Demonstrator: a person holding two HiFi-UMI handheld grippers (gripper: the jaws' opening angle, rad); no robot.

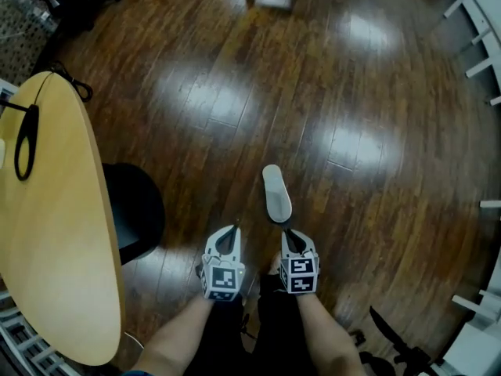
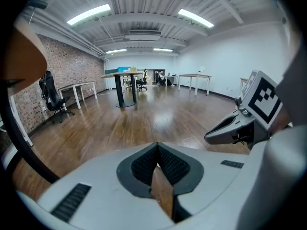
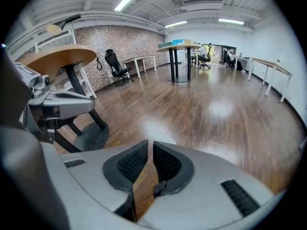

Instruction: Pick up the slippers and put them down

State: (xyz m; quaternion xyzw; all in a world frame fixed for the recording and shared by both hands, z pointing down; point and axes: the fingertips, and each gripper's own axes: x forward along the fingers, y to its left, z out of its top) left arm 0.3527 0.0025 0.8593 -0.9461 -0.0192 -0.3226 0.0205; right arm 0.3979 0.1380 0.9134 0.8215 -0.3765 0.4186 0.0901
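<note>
One pale grey slipper [image 1: 276,193] lies sole-up on the dark wood floor, just ahead of my right gripper [image 1: 288,232]; only this one is in sight. The right gripper's jaws stand a narrow slit apart with nothing in them, and only floor shows through the gap in the right gripper view [image 3: 149,143]. My left gripper [image 1: 229,229] hangs beside it to the left, empty. In the left gripper view [image 2: 157,145] its tips meet, with floor showing behind the pads. Both grippers are held high over the floor, close to the person's knees.
A round wooden table [image 1: 55,233] with a black cable loop [image 1: 25,143] fills the left, its black base [image 1: 137,210] close to the left gripper. White racks [image 1: 477,45] line the right edge. Black gear [image 1: 399,351] lies at lower right. Office chairs [image 2: 50,97] stand by the brick wall.
</note>
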